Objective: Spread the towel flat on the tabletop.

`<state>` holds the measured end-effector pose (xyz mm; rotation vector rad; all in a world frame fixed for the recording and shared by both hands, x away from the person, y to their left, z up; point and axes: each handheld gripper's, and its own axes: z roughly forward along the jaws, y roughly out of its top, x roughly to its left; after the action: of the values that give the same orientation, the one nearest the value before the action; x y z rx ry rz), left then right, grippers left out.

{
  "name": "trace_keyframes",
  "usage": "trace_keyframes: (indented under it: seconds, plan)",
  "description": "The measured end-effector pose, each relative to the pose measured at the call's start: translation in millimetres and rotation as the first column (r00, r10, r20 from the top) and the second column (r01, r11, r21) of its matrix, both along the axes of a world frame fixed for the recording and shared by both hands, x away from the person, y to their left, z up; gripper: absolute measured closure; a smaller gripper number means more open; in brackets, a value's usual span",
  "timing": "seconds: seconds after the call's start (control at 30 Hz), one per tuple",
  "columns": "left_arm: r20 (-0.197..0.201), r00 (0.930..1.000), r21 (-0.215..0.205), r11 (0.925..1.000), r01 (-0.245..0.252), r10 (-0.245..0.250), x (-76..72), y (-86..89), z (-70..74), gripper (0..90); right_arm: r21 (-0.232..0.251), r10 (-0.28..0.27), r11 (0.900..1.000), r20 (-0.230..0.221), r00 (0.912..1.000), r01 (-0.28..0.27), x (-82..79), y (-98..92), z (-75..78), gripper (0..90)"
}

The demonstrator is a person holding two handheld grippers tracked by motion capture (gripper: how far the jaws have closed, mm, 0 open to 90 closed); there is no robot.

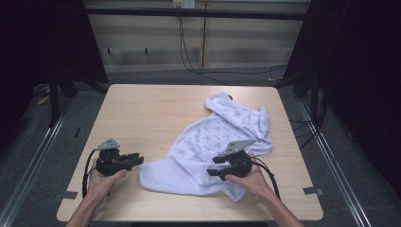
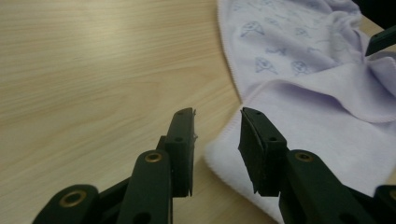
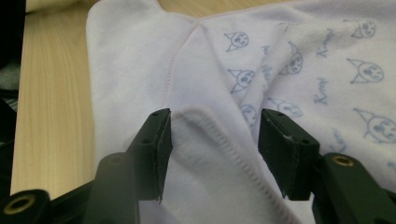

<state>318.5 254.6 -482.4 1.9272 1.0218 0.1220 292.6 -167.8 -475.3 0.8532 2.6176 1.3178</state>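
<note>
A white towel (image 1: 213,137) with a pale blue cat print lies rumpled on the right half of the wooden table (image 1: 151,109). My left gripper (image 1: 139,159) sits at the towel's near-left corner, pointing right. In the left gripper view its jaws (image 2: 217,135) stand apart with the towel (image 2: 317,121) corner just beyond the gap, untouched. My right gripper (image 1: 212,166) rests over the towel's near edge, pointing left. In the right gripper view its jaws (image 3: 215,140) stand wide, and a raised hemmed fold of towel (image 3: 289,56) lies loose between them.
Bare tabletop spreads to the left and far side of the towel. Dark floor, rails and cables surround the table, and a wall stands behind it. The person's hands come in over the near edge.
</note>
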Motion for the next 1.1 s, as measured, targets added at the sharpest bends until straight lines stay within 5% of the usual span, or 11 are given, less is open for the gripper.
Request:
trace_keyframes:
  seconds: [0.1, 0.27, 0.37, 0.5, 0.6, 0.67, 0.73, 0.87, 0.9, 1.07, 1.1]
  plan:
    - [-0.018, 0.9996, 0.007, 0.9997, -0.024, 0.024, 5.0, 8.1, -4.7, 62.0, 0.033, 0.007, 0.999, -0.047, 0.9989, -0.006, 11.5, 2.9, -1.5, 41.0]
    - [-0.047, 0.9989, 0.013, 0.9999, 0.0, 0.0, 4.1, 7.8, -8.9, 57.4, -0.014, 0.058, 0.998, -0.09, 0.9943, -0.059, 12.8, 13.6, -14.6, 46.5]
    - [-0.057, 0.998, 0.009, 0.9996, 0.028, -0.027, 0.5, 4.7, -11.2, 52.2, -0.015, 0.065, 0.998, -0.085, 0.9943, -0.067, 8.1, 14.1, -13.8, 68.9]
    - [-0.076, 0.9966, 0.055, 0.9978, 0.037, -0.033, 1.1, -6.8, -16.1, 47.2, 0.022, 0.046, 0.999, -0.089, 0.995, -0.044, 6.2, 7.7, -12.2, 84.1]
    - [-0.09, 0.9951, 0.07, 0.9964, 0.048, -0.042, 3.0, -13.2, -19.5, 55.6, 0.034, 0.021, 0.999, -0.088, 0.9959, -0.018, 3.0, 1.7, -9.7, 84.7]
    - [-0.069, 0.9961, 0.097, 0.9935, 0.061, -0.054, 2.0, -14.9, -18.8, 73.5, 0.056, 0.007, 0.998, -0.085, 0.9964, -0.002, 0.8, -3.0, -5.9, 84.2]
    - [-0.069, 0.9951, 0.063, 0.9951, 0.076, -0.072, 1.6, -14.3, -16.4, 85.5, 0.08, -0.008, 0.997, -0.088, 0.9961, 0.015, -0.5, -8.0, -2.8, 83.5]
    - [-0.063, 0.9955, 0.036, 0.9966, 0.074, -0.071, -0.3, -12.9, -12.5, 88.1, 0.08, -0.02, 0.996, -0.081, 0.9965, 0.027, -2.4, -13.8, -1.2, 74.4]
    - [-0.058, 0.9957, 0.046, 0.9961, 0.075, -0.072, -1.3, -12.9, -11.7, 88.1, 0.075, -0.044, 0.996, -0.06, 0.9972, 0.049, -4.9, -15.7, 0.2, 64.7]
    - [-0.059, 0.9961, 0.056, 0.996, 0.069, -0.066, -0.5, -14.2, -12.5, 88.1, 0.104, -0.018, 0.994, -0.052, 0.9985, 0.023, -1.3, -11.2, 5.3, 63.9]
    - [-0.056, 0.9964, 0.053, 0.9963, 0.067, -0.064, 0.4, -13.3, -11.7, 88.1, 0.101, 0.022, 0.995, -0.057, 0.9981, -0.016, 1.2, -1.5, 3.1, 63.0]
